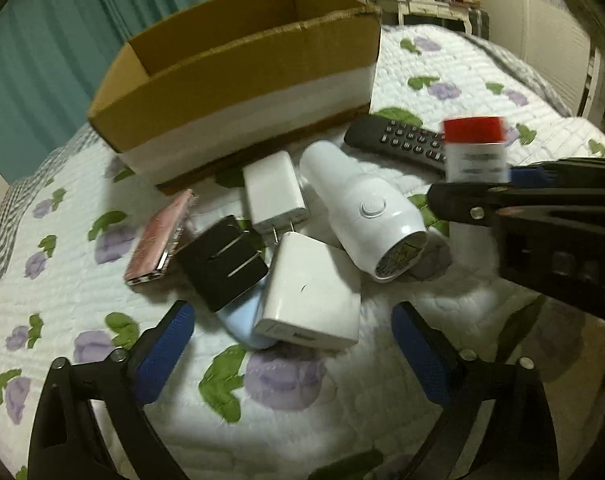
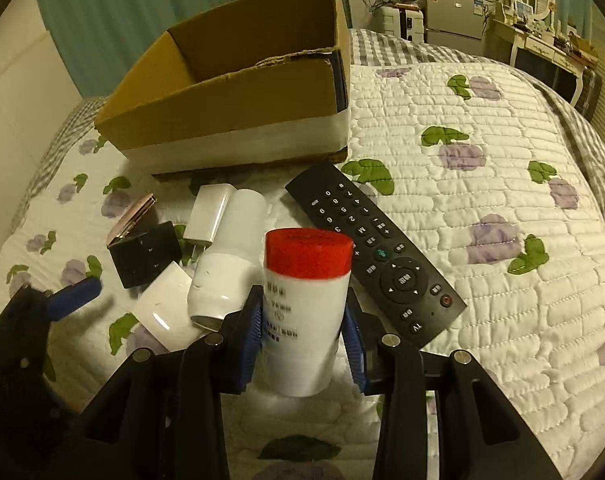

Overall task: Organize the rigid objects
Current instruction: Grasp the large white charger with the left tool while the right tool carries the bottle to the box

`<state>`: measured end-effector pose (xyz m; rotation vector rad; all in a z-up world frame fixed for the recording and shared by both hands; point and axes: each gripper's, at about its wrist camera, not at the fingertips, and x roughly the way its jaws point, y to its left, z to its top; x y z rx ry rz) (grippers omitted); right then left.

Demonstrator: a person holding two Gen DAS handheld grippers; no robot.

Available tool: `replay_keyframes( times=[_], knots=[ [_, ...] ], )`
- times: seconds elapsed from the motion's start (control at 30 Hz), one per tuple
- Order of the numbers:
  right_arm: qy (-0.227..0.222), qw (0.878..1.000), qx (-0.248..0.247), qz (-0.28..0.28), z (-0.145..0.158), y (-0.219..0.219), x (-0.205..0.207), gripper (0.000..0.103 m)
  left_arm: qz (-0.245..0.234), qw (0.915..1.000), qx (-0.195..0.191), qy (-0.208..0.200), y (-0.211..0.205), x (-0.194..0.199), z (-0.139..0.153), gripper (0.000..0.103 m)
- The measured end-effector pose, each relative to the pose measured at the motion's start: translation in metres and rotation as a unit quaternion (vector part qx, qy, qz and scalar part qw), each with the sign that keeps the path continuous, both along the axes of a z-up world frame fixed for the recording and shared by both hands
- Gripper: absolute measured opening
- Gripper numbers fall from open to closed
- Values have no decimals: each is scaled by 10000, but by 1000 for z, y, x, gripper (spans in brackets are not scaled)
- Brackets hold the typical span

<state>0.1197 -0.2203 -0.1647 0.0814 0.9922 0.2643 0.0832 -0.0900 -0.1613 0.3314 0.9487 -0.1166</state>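
My right gripper (image 2: 302, 340) is shut on a white bottle with a red cap (image 2: 304, 304), held upright above the bed; the bottle also shows in the left wrist view (image 1: 476, 148). My left gripper (image 1: 290, 344) is open and empty, just short of a pile: a large white charger (image 1: 310, 300), a black plug adapter (image 1: 222, 262), a small white charger (image 1: 272, 192), a white cylindrical device (image 1: 362, 208), a pink phone-like slab (image 1: 160, 240) and a pale blue item (image 1: 242, 320). A black remote (image 2: 374, 248) lies to the right. An open cardboard box (image 1: 238, 80) stands behind.
Everything lies on a quilted floral bedspread (image 2: 482, 208). A teal curtain (image 1: 54, 52) hangs behind the box. A dresser with a mirror (image 2: 542, 28) and appliances stand at the far right. The right gripper's arm (image 1: 562, 224) reaches in from the right of the left wrist view.
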Motion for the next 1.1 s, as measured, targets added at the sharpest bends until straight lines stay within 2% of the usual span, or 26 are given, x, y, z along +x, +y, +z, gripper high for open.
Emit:
replay_keyframes(
  times=[0.13, 0.17, 0.2, 0.23, 0.3, 0.37, 0.57, 0.93, 1.1],
  knots=[
    [13, 10000, 67, -55, 1, -2, 6, 36, -18, 9999, 107, 110, -5, 9, -8, 86],
    [15, 10000, 72, -56, 0, -3, 6, 36, -49, 9998, 131, 117, -7, 9, -9, 80],
    [19, 10000, 65, -53, 0, -2, 7, 36, -82, 9997, 159, 147, -8, 9, -11, 61],
    [15, 10000, 48, -52, -1, -2, 5, 36, -187, 9995, 230, 118, -12, 7, -11, 55],
    [8, 10000, 49, -50, 0, -3, 4, 36, -273, 9987, 417, 69, -18, 3, -12, 54],
    [-14, 10000, 32, -58, 0, -4, 2, 36, -301, 9990, 312, 75, -17, -2, -9, 54],
    [-114, 9998, 14, -172, 15, -13, -10, 36, 25, 9980, -590, 221, 5, -16, 15, 52],
    [-701, 9971, -249, -141, 93, -3, -43, 36, 132, 9929, -1125, -361, 26, -40, 93, 50],
    [-1068, 9937, -332, 56, 136, 10, -43, 36, 106, 9872, -1363, -821, 37, -27, 142, 50]
  ],
)
